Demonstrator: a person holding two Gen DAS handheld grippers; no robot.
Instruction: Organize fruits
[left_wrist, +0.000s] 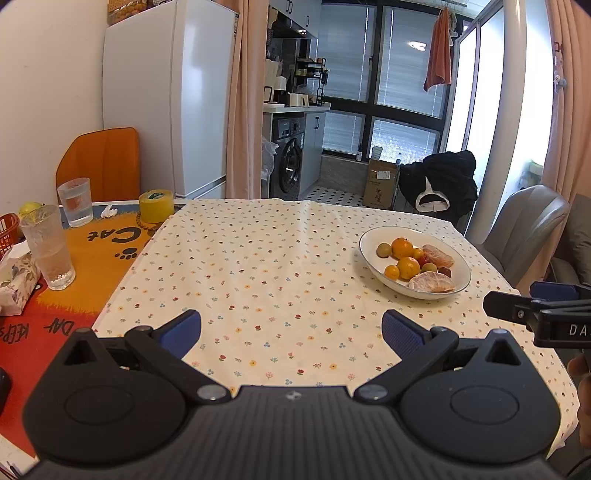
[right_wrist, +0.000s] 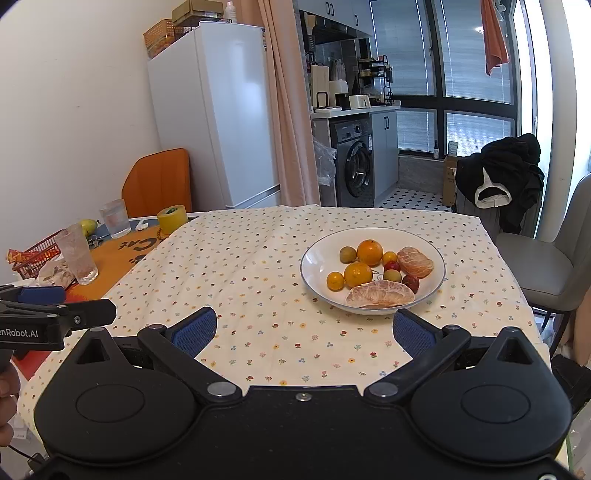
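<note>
All fruit gathered in one white plate (right_wrist: 317, 243) on the floral cloth (right_wrist: 258, 258) of the worktop: two oranges (right_wrist: 369, 252), two small orange fruits (right_wrist: 335, 280), greenish ones (right_wrist: 347, 254), red ones (right_wrist: 392, 266), and two peeled citrus pieces (right_wrist: 380, 294), none seen loose on the cloth. Left gripper (left_wrist: 291, 332) held low over bare cloth, jaws wide apart and empty, plate ahead and to its right. Right gripper (right_wrist: 304, 330) also low, jaws wide apart and empty, plate just ahead, nearest peeled piece close beyond the right finger. Fits two stages alike: fruit already collected on the plate and hands drawn back, or a mixed plate awaiting sorting by kind. Cannot settle which from this view. One yellow-green fruit (right_wrist: 88, 226) apart at the far left by the red basket (right_wrist: 37, 256) and glasses (right_wrist: 77, 254), off the cloth; unclear whether part of the job. For any further pick: a gentle close on the soft peeled segments, a centred grip on the round fruit to stop rolling, care with the plate rim.
</note>
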